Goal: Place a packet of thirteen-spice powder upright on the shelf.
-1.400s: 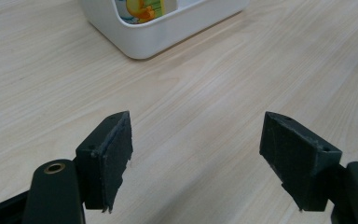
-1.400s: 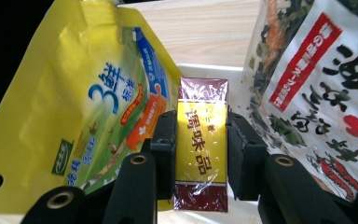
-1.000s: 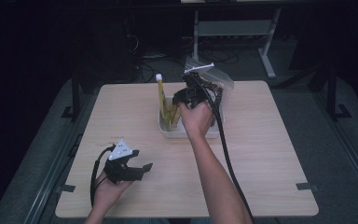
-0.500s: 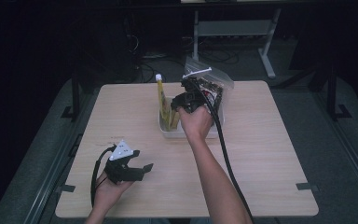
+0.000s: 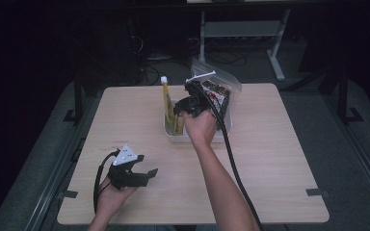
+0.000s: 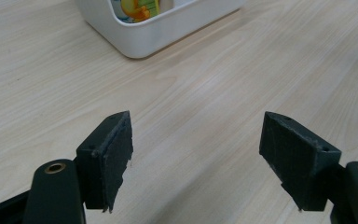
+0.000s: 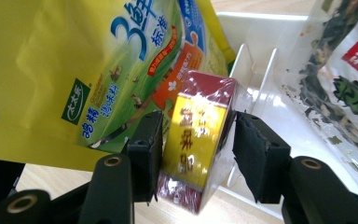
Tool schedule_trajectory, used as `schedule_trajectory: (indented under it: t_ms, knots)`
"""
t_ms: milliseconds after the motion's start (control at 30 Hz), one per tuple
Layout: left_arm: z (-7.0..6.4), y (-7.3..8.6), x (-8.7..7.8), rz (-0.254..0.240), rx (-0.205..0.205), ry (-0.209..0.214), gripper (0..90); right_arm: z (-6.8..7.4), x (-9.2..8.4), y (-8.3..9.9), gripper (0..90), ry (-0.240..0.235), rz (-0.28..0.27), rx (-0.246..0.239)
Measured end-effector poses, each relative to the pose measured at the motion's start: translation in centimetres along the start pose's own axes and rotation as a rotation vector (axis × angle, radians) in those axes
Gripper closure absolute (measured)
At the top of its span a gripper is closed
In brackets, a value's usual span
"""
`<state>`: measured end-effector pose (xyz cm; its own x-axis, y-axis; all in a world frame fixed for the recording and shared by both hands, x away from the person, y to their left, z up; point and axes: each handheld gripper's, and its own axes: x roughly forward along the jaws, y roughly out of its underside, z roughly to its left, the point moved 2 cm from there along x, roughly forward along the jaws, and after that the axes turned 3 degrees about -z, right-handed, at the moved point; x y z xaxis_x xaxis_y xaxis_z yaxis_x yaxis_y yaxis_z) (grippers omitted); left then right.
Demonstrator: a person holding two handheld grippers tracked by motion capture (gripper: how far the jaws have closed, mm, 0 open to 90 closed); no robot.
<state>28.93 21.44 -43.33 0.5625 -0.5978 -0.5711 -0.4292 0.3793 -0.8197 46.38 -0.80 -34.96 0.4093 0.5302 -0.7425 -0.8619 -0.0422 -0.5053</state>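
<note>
A white bin (image 5: 193, 137) stands at the middle back of the wooden table (image 5: 279, 159). A tall yellow pouch (image 5: 165, 98) leans in its left end and a clear bag of dark dried food (image 5: 221, 91) fills its right side. My right gripper (image 5: 185, 108) reaches down into the bin. In the right gripper view a red and yellow wrapped box (image 7: 193, 140) stands tilted between the jaws of the right gripper (image 7: 198, 140), which have just been opening, beside the yellow pouch (image 7: 98, 70). My left gripper (image 5: 147, 166) rests open at the front left, with nothing between the jaws of the left gripper (image 6: 196, 154).
The bin (image 7: 261, 65) has thin white dividers, and the clear bag (image 7: 349, 74) presses against one on the right. From the left gripper, the bin (image 6: 140, 37) lies ahead across bare wood. A cable (image 5: 231, 159) trails along the right forearm. Dark floor and a metal frame surround the table.
The right hand over the bin has shifted slightly toward the near side. The left hand and its gripper stay where they were.
</note>
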Motion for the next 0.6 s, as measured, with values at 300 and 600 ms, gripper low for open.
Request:
schedule_trajectory:
  t_ms: [300,600]
  knots:
    - [-0.02,0.08,-0.05,0.003,0.004,-0.003,25.0,0.06,0.18,0.14,51.1,-0.007,0.009,-0.019]
    - [0.04,0.25,-0.09,0.012,0.006,-0.005,25.0,-0.74,-0.73,0.5,47.9,-0.049,-0.005,-0.007]
